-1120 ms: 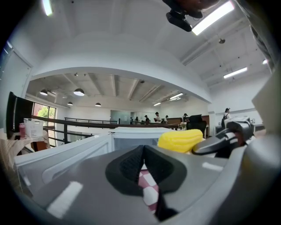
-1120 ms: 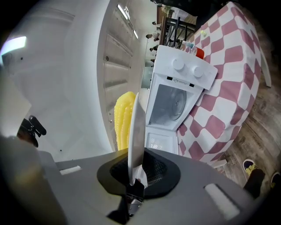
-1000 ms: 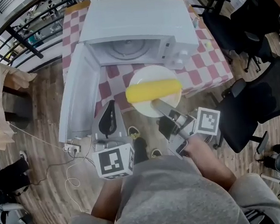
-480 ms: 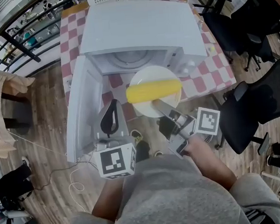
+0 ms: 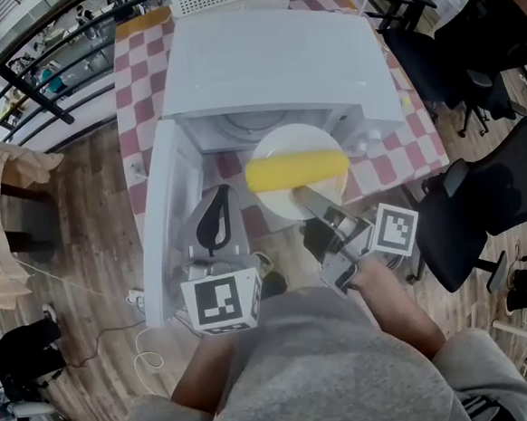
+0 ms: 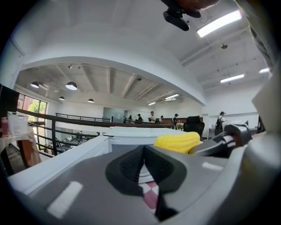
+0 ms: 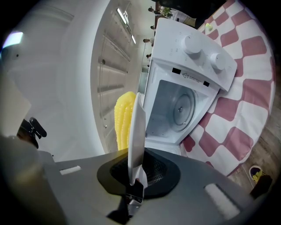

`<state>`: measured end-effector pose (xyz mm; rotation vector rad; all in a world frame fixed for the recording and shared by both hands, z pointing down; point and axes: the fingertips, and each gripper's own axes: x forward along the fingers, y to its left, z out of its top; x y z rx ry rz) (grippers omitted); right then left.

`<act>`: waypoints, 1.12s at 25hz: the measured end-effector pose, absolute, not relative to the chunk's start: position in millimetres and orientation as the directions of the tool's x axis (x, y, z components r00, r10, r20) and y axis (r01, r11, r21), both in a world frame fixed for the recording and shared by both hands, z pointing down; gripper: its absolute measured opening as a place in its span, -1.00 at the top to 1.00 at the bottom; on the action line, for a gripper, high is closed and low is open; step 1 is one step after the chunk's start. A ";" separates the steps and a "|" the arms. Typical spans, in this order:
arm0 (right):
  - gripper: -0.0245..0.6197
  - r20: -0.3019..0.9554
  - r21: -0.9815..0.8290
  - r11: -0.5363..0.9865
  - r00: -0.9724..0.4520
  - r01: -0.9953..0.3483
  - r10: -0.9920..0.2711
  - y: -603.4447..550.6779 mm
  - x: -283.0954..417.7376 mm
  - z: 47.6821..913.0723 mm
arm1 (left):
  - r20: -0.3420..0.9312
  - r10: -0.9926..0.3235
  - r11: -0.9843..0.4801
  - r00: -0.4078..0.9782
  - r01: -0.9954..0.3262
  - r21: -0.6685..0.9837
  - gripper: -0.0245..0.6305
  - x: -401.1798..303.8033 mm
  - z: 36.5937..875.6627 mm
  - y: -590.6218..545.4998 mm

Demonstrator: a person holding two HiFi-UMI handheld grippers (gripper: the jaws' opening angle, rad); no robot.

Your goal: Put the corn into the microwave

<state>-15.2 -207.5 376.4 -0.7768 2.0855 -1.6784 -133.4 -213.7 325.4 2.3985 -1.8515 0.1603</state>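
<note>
Yellow corn cob [image 5: 297,170] lies crosswise on a round white plate [image 5: 279,204]. The plate is held in the air just in front of the open cavity of a white microwave [image 5: 270,59]; the corn is not inside yet. The right gripper [image 5: 310,200] has its jaws clamped on the plate's near rim. In the right gripper view the plate stands edge-on btwn the pads, w/ the corn at its left & the microwave's round turntable [image 7: 182,107] beyond. The left gripper [image 5: 214,220] hovers beside the white microwave door [image 5: 166,213], which is swung wide open at left. Its jaws are closed together w/ nothing btwn them. The microwave sits on a red-and-white checked tablecloth [image 5: 136,88]. The person's grey top [image 5: 322,373] fills the bottom of the head view.
</note>
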 end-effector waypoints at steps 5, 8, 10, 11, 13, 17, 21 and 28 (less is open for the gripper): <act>0.86 0.065 -0.969 0.146 -0.777 -0.199 -0.626 -215.9 -24.6 377.8 | 0.148 -0.949 -0.279 0.280 -0.960 0.024 0.89 -140.1 328.2 -222.6; 0.86 0.065 -0.970 0.138 -0.766 -0.198 -0.639 -218.9 -26.9 378.6 | 0.140 -0.946 -0.291 0.292 -0.956 0.030 0.89 -143.3 328.4 -226.4; 0.86 0.065 -0.972 0.129 -0.758 -0.194 -0.649 -219.6 -26.9 379.4 | 0.134 -0.944 -0.301 0.303 -0.953 0.035 0.89 -142.4 329.0 -226.1; 0.86 0.065 -0.972 0.130 -0.755 -0.196 -0.652 -220.2 -26.9 379.2 | 0.131 -0.942 -0.305 0.308 -0.951 0.037 0.89 -141.6 328.8 -225.6; 0.86 0.068 -0.970 0.134 -0.753 -0.204 -0.655 -221.3 -27.4 378.7 | 0.128 -0.940 -0.313 0.315 -0.949 0.040 0.89 -140.5 328.8 -224.9; 0.86 0.073 -0.967 0.138 -0.751 -0.214 -0.657 -222.4 -29.5 380.8 | 0.128 -0.939 -0.316 0.318 -0.948 0.040 0.89 -141.6 328.3 -224.0; 0.86 0.071 -0.968 0.135 -0.746 -0.211 -0.662 -225.5 -31.0 386.7 | 0.138 -0.940 -0.310 0.312 -0.950 0.039 0.89 -143.8 331.9 -223.3; 0.86 0.082 -0.965 0.135 -0.749 -0.225 -0.657 -243.1 -34.8 405.7 | 0.154 -0.943 -0.294 0.295 -0.955 0.031 0.89 -148.2 336.4 -231.8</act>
